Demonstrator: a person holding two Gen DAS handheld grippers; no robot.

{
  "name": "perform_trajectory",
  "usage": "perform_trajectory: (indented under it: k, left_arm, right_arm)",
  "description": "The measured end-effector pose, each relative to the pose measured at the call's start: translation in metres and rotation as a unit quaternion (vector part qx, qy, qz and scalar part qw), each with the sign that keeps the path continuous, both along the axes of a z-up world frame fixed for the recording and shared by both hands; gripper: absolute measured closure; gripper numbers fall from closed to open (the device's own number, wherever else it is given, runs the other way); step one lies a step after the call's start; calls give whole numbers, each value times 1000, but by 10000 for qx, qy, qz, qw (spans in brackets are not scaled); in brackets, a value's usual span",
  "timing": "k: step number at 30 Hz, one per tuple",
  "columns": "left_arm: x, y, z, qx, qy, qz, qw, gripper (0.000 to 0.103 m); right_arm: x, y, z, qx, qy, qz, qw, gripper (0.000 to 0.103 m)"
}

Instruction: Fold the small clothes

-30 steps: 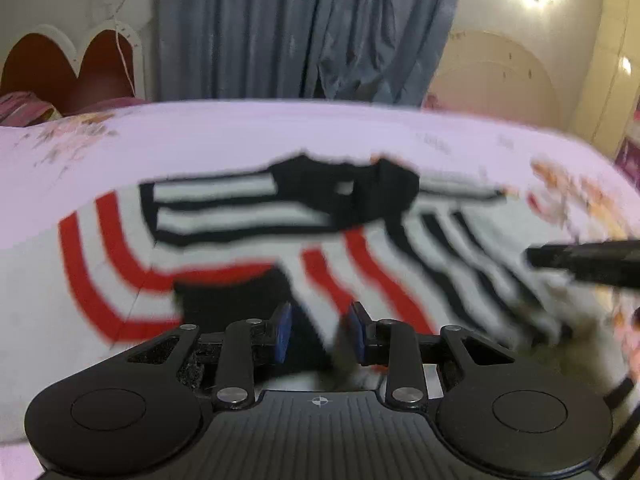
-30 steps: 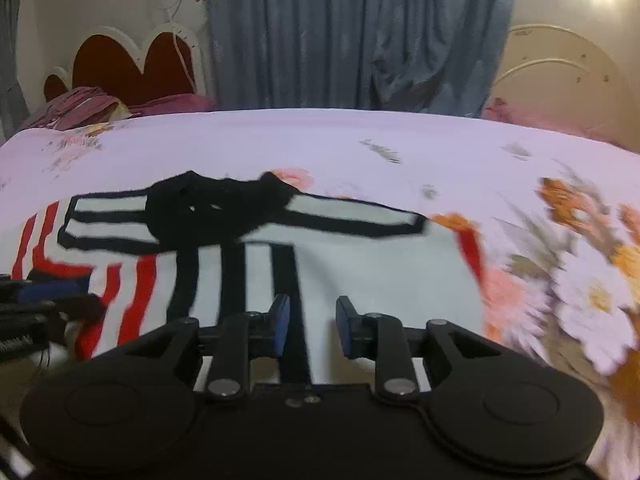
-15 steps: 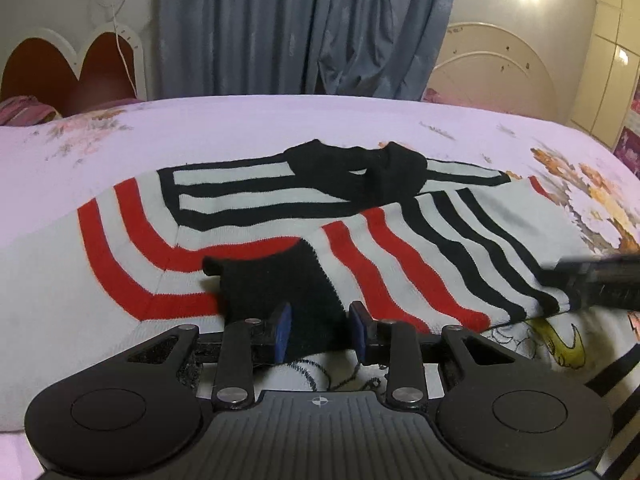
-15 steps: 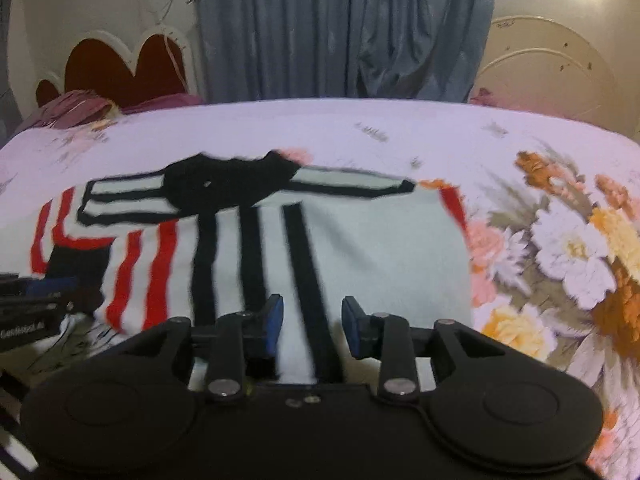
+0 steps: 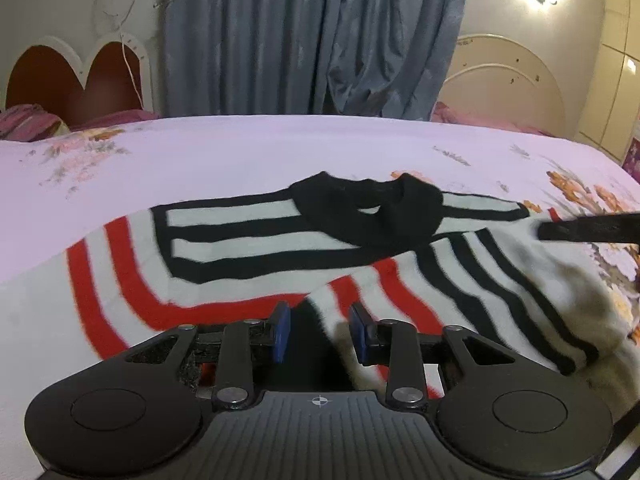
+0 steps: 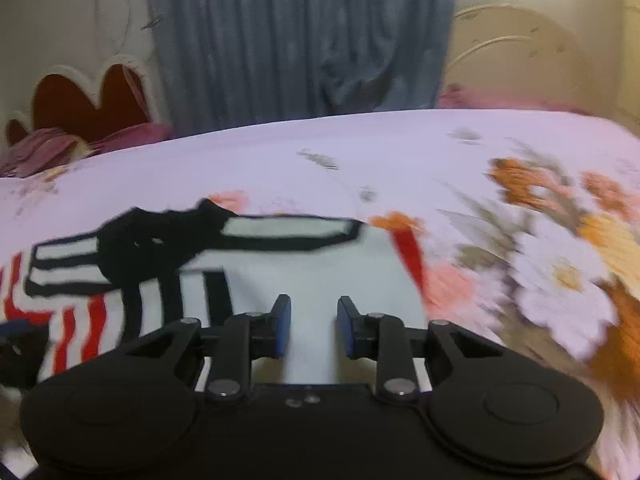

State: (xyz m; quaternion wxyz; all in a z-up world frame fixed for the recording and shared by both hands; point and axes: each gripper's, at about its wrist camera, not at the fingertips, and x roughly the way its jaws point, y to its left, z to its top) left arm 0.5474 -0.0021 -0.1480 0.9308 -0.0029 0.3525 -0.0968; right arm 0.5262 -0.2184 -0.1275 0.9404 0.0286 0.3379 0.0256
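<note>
A knitted sweater [image 5: 248,248] with black and red stripes on white lies flat on the bed, its black collar [image 5: 372,208] at the far side. One sleeve is folded across the body toward me. Its black cuff [image 5: 312,344] lies between the blue pads of my left gripper [image 5: 319,334], which stand apart without visibly squeezing it. My right gripper [image 6: 312,328] hovers over the sweater's [image 6: 304,272] white right part. Its jaws are closing, with white knit showing in the gap and a clear space between the pads. One right finger [image 5: 588,232] reaches in near the far right shoulder.
The bed carries a lilac sheet [image 5: 280,152] with orange and white flowers [image 6: 560,280] on the right. Behind it hang grey-blue curtains [image 5: 312,40]. A heart-shaped headboard [image 5: 72,80] and pink pillows [image 5: 24,124] are at far left, a cream arched panel [image 5: 504,88] at far right.
My left gripper has moved forward over the folded sleeve, so the black cuff now sits between its pads. The right gripper has shifted right across the sweater, its view blurred, jaws slightly narrower.
</note>
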Motion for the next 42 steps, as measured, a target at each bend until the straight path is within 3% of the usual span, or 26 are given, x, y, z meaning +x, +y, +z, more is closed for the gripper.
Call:
perform_trajectory:
  k: [2,4,5,6,8,10,13,15,19,25,30,37,38,40,41,42]
  left_arm:
    - [0,-12,3,-18,-117,-94,9999,71]
    - [7,-27,-2,163,74,-122,9998,71]
    - [14,-30,-9,269,353,-92,9990,71]
    - [17,-30,-12,278,402,-71,9988,71]
    - [16,-28,-5,324,352,35,9989,71]
    - [13,-22,-4,519,299,164,9981,71]
    - [13,-9,-10,418,394,259,9980,71]
    - [12,-12,-10,546,386,249,9974,71]
    - [13,-19,-10,725,389,334,9961,71]
    - [13,-19,-10,745,415,301,9959,71]
    - [13,-18,-11,746,382,195,9963,71]
    - [12,-6,-10,529,379,-52,9979,70]
    - [11,-4,-8,474,403,-49,9981,67]
    - [0,7,2,336,286,43,9990,40]
    - [-9,17,7,277,109,137,9995,19]
    - [-19,29,11,193,-30,216,9996,18]
  right_arm:
    - [8,25,-2,-73,-52,499,9987,81]
    - [19,42,-15,-155,255,730,9969,86]
    - [28,43,-27,-314,547,622,9961,87]
    - [30,37,-33,-215,545,589,9965,87]
    - [28,25,-25,-65,515,573,9970,88]
    - [21,6,-16,-391,240,332,9984,84]
    - [28,-45,-23,-348,467,-253,9980,88]
    - [30,-63,-20,-148,520,-272,9982,89]
    - [25,-53,-22,-455,473,-103,9978,86]
    - [-3,-44,-3,-302,225,-59,9993,79]
    - [-16,-35,-25,-517,531,-59,9972,79]
    - [-34,-10,-10,-523,494,-258,9971,76]
    - [-36,-5,-14,-533,624,-235,9964,75]
    - [-45,6,-13,-559,657,-264,9959,74]
    - [-52,13,-8,-504,564,-271,9968,70]
    - [-58,18,-3,-434,478,-289,9975,67]
